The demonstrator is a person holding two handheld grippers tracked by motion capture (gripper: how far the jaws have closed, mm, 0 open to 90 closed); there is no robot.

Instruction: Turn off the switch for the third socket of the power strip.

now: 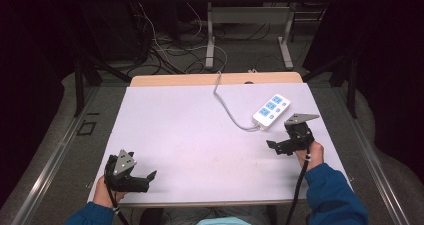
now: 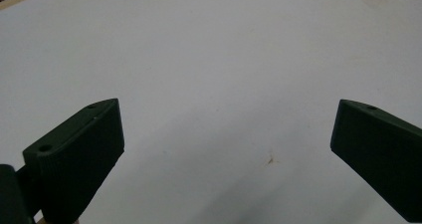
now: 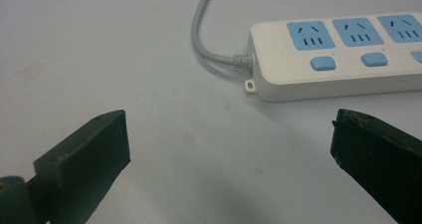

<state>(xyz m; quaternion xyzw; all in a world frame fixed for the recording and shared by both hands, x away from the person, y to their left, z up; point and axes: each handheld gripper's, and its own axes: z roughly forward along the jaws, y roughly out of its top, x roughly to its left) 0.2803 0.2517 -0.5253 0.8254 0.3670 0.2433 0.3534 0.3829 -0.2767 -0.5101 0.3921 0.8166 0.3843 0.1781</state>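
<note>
A white power strip (image 1: 270, 110) with blue sockets lies on the right part of the pale table surface (image 1: 190, 130). Its grey cable (image 1: 227, 107) runs back toward the far edge. My right gripper (image 1: 278, 147) hovers just in front of the strip, open, holding nothing. In the right gripper view the power strip (image 3: 338, 59) lies ahead and to the right, beyond the wide-open right gripper (image 3: 229, 134), and the cable (image 3: 203, 30) curves away. My left gripper (image 1: 142, 166) rests near the front left corner, open. The left gripper (image 2: 229, 129) view has bare table between its jaws.
A strip of wooden tabletop (image 1: 200, 79) borders the far edge. Behind it, tangled floor cables (image 1: 170, 50) and grey table legs (image 1: 210, 40) stand on the floor. Dark frame posts (image 1: 79, 80) flank both sides.
</note>
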